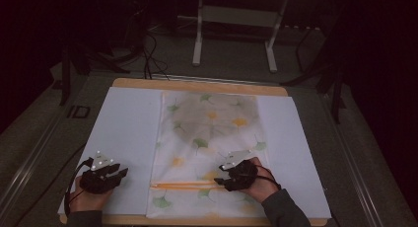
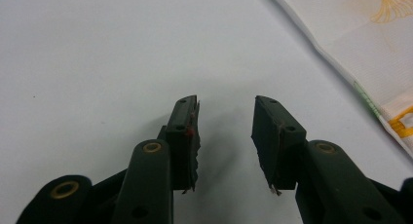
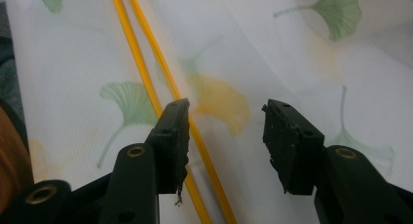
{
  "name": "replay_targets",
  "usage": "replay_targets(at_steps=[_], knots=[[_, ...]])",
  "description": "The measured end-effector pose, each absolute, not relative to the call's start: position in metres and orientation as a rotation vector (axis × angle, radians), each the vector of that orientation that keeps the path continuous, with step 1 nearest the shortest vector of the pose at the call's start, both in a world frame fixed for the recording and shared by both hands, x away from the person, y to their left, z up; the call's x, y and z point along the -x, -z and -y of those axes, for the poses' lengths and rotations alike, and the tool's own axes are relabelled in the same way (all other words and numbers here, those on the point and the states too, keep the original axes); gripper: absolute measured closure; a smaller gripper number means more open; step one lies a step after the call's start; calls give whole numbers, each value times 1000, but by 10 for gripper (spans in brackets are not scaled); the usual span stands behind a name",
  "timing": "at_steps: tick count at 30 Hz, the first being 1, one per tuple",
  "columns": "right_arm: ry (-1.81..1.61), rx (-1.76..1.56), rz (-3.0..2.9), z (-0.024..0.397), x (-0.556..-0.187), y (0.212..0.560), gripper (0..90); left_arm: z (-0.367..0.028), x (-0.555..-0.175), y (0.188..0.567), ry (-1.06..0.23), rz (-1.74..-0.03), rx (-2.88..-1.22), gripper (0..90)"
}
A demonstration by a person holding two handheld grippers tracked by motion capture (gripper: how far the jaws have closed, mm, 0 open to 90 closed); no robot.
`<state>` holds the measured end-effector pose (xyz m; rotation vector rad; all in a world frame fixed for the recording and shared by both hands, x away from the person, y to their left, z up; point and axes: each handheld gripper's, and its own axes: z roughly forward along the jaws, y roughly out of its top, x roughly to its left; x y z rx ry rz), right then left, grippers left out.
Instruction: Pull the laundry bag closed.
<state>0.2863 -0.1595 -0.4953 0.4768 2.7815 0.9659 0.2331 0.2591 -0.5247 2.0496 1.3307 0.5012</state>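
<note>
Plainly, the room beyond the surface (image 1: 129, 119) is dark, so the frames and cables at the far side are hard to make out; the person's forearms are cut off at the bottom edge of the high view; the near end of the cloth (image 1: 209, 148) runs to the surface's front edge beside the right sleeve

The cloth is a white, thin, pillowcase-like piece printed with green and yellow ginkgo leaves; it lies flat along the middle of the surface, long side running away from the person; its far half looks greyer, as if something darker shows through; two narrow orange stripes (image 1: 183, 185) cross it near the front end, and in the right gripper view they run side by side between and under the jaws

The right tool (image 1: 223, 181) sits over the cloth's near part, right at the stripes, pointing toward the person's left; its jaws stand well apart with nothing clamped between them, and whether their tips touch the fabric I cannot tell; the left tool (image 1: 120, 173) rests over the bare white surface just left of the cloth's edge, its jaws also apart and holding nothing, the cloth's hem passing at the upper right of the left gripper view
</note>
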Motion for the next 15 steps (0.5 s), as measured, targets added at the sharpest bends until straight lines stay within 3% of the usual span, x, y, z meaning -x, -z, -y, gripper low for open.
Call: replay_targets(at_steps=[15], knots=[[-1002, -399, -2818, 121, -291, 492, 506, -259, -235, 525, -488, -1324, -2057, 620]])
